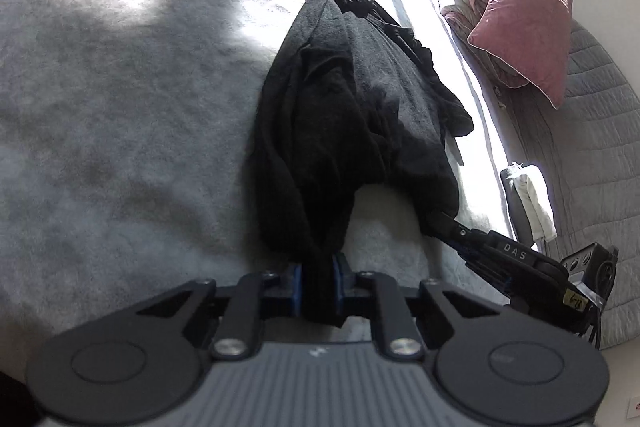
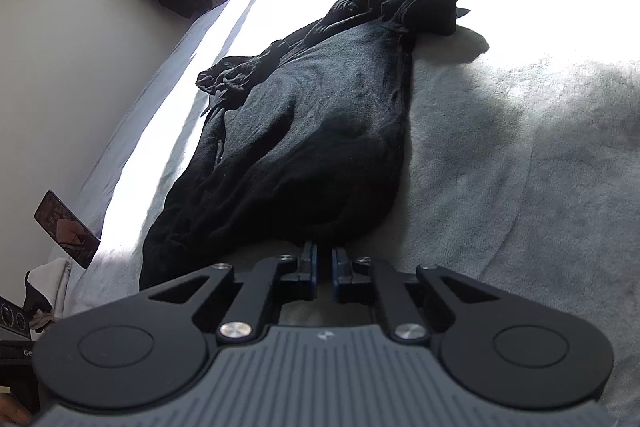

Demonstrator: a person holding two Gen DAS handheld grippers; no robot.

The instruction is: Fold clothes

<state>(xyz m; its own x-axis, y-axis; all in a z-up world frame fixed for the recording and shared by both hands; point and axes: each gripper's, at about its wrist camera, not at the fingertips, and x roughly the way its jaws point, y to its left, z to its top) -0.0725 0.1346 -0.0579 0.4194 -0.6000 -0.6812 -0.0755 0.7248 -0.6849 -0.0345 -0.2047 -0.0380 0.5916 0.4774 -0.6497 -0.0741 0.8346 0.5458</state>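
On the bed (image 1: 100, 107), both grippers pinch the dark garment (image 1: 344, 107).

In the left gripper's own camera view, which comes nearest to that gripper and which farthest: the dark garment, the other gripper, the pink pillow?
1. Dark garment: its bunched end is pinched in the left gripper, straight ahead.
2. Right gripper: to the lower right, at the garment's other near corner.
3. Pink pillow: upper right, at the far side of the bed.
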